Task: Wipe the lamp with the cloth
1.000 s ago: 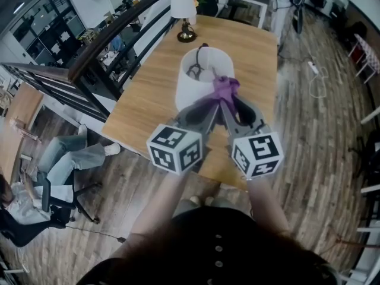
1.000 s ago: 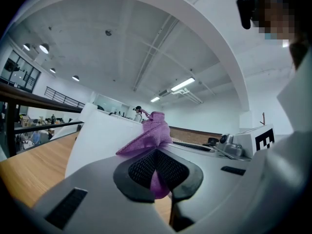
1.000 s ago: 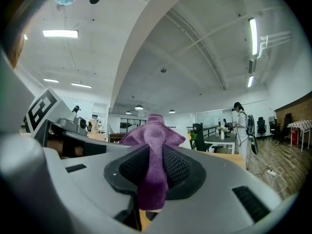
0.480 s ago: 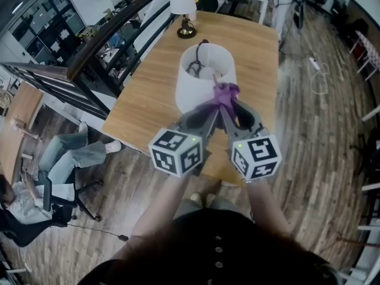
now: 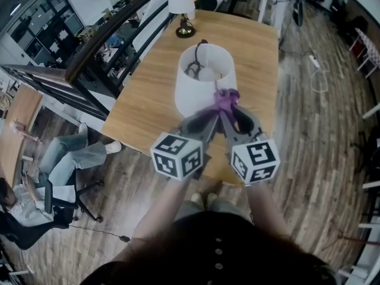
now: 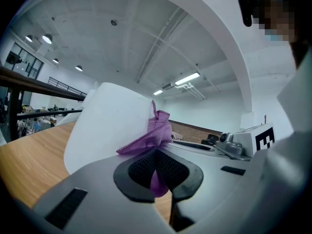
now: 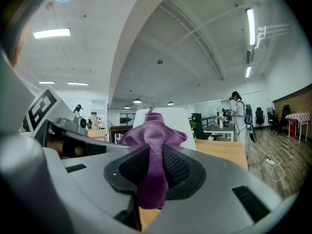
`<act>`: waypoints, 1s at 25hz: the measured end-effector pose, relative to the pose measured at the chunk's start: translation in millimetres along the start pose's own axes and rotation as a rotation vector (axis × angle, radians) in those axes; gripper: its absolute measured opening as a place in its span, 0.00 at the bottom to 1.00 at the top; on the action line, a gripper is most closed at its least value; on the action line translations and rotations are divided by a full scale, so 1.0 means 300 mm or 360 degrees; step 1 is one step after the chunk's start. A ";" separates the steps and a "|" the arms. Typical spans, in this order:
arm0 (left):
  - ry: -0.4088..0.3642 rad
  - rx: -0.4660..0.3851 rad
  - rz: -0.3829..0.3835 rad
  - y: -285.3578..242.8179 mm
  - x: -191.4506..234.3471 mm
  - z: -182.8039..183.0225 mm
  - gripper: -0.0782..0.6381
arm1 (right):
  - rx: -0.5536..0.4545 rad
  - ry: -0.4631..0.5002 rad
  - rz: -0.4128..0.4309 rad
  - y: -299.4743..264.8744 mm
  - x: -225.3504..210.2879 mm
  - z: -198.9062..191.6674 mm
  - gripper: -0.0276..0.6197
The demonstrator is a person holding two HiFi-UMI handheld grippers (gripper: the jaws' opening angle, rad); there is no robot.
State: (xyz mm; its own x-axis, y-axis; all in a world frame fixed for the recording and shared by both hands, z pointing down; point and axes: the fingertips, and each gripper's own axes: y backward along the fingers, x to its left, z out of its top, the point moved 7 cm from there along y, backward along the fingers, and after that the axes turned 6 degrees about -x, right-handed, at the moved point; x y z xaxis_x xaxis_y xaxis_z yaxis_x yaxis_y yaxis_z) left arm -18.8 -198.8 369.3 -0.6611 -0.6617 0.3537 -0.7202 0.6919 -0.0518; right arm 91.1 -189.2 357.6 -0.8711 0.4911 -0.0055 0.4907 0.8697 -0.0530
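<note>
A big white lamp shade (image 5: 203,82) stands on the wooden table (image 5: 145,100), open at the top with its fitting visible inside. A purple cloth (image 5: 226,98) is bunched against the shade's near right side. My left gripper (image 5: 215,113) and right gripper (image 5: 230,114) meet there, both shut on the cloth. The left gripper view shows the cloth (image 6: 155,133) pinched in the left gripper (image 6: 157,172), touching the shade (image 6: 107,126). The right gripper view shows the cloth (image 7: 153,135) hanging through the right gripper (image 7: 155,168), with the shade (image 7: 174,118) behind.
A small table lamp (image 5: 181,5) with a brass base stands at the table's far end. A dark railing (image 5: 101,46) runs along the table's left. A seated person (image 5: 65,159) is on the floor level at left. Another person (image 7: 237,111) stands by desks far right.
Both grippers and the cloth have slid down the shade's near side, toward me. The shade has stayed where it was.
</note>
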 end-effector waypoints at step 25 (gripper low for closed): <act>0.0151 0.0168 0.0023 0.012 0.020 -0.168 0.12 | 0.0190 -0.0096 0.0003 0.031 0.007 -0.156 0.18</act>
State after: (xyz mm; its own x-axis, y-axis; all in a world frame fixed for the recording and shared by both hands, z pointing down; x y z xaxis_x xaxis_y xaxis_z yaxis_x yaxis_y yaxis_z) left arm -14.8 -185.9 418.3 -0.6523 -0.6182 0.4385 -0.7321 0.6636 -0.1536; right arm 94.9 -177.7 403.8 -0.8718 0.4855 -0.0657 0.4891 0.8552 -0.1716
